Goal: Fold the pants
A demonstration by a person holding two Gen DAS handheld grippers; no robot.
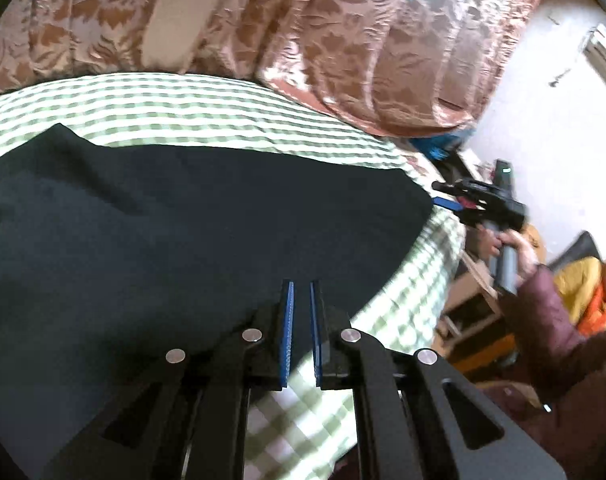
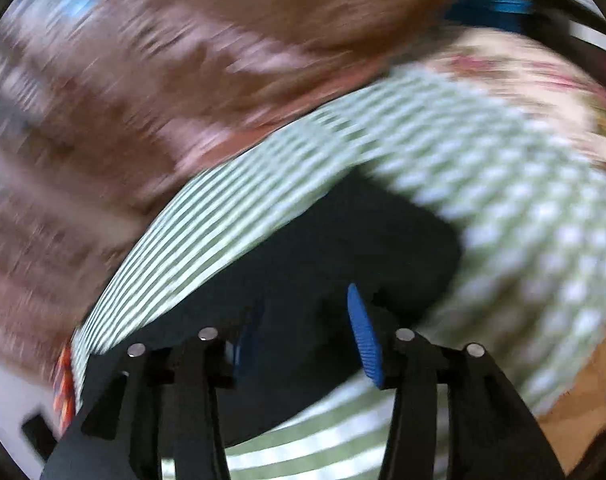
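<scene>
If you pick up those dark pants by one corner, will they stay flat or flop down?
Probably flop. The dark pants lie draped and softly creased on the checked sheet, so they look like limp cloth. They would likely sag and unfold from a single pinch, and being thin, they seem light.

Black grippers (image 1: 301,292), blue pads (image 2: 365,336); maroon sleeve (image 1: 551,312)

No text, label, brand, number or sign can be read in either view; the right wrist view is smeared by motion blur.
</scene>
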